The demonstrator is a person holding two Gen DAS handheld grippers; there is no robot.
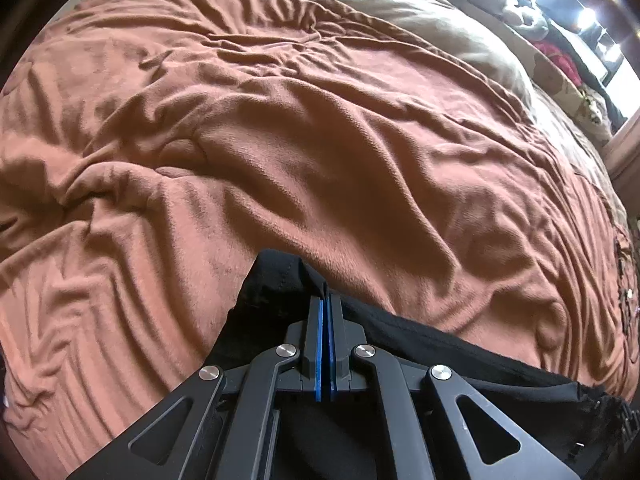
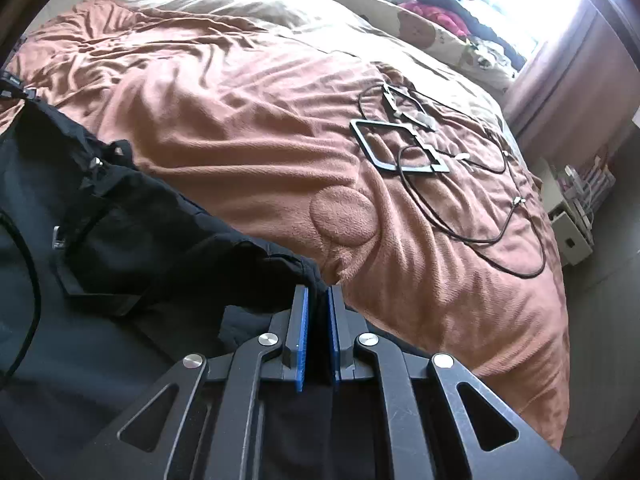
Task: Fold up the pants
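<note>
Both tools pinch the black pants at the near edge of the bed.

The left tool is clamped tight on a thin fold of the pants, and the right tool is closed on a thicker bunch of the same cloth, its blue pads held slightly apart by it. The garment lies over the rust-coloured blanket close to me, likely gripped at two corners so it can be lifted and spread flat for folding. A cable and a black frame rest farther off, well apart from the cloth.
</note>
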